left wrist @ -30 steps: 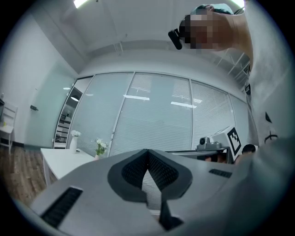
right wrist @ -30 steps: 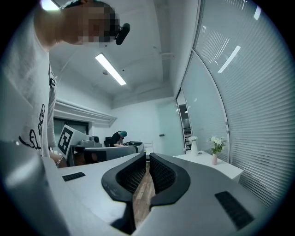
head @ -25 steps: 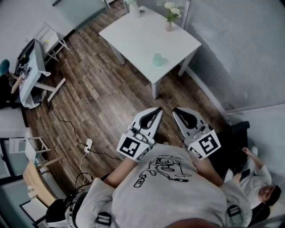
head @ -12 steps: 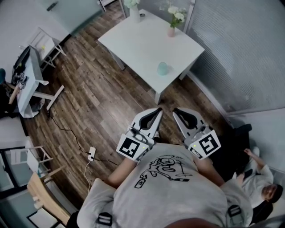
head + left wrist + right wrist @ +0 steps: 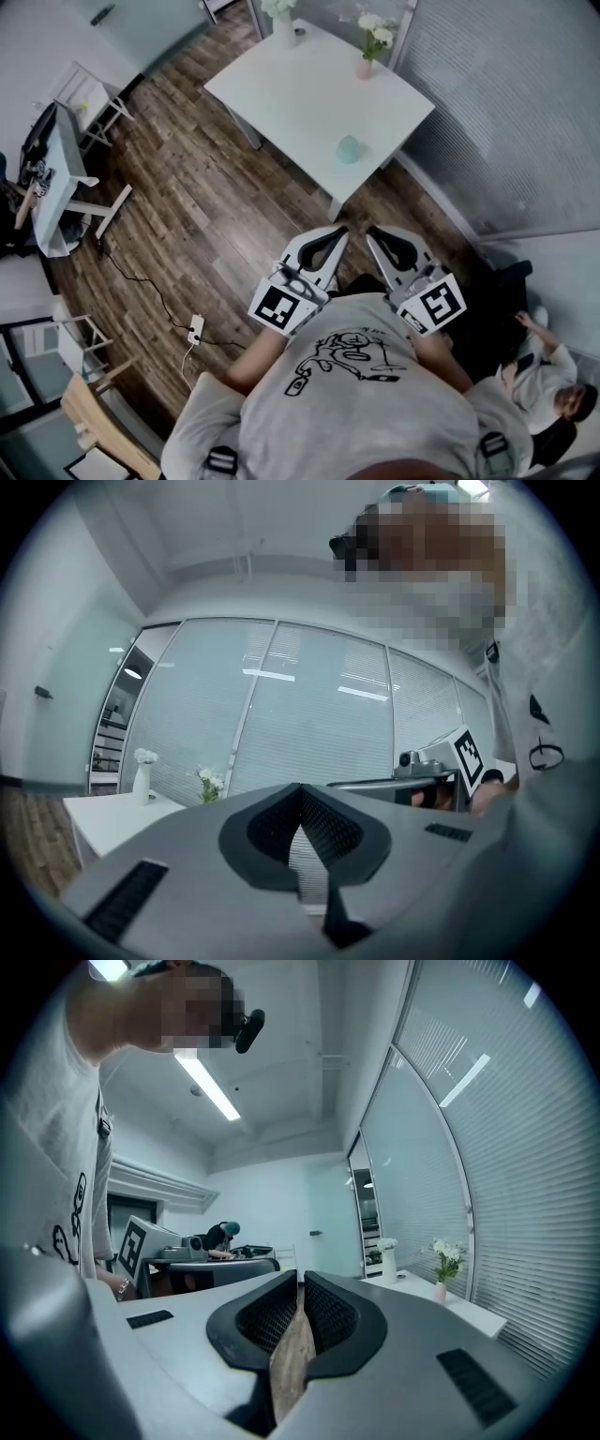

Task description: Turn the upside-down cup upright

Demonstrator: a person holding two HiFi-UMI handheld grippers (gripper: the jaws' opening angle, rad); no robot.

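Observation:
A pale green cup stands upside down near the front corner of a white table in the head view. Both grippers are held level in front of the person's chest, well short of the table. The left gripper is shut with nothing in it, and the right gripper beside it is also shut and empty. In the left gripper view the jaws meet at the tips, with the table at far left. The right gripper view shows its jaws together, and the cup is hidden in both gripper views.
On the table's far edge stand a white vase and a pink vase with flowers. A glass wall with blinds runs along the right. A desk is at left, a cable and power strip lie on the wood floor, and a seated person is at lower right.
The table and cup have drawn nearer and lower in the head view as the person walked toward them. Both grippers stayed shut in front of the chest.

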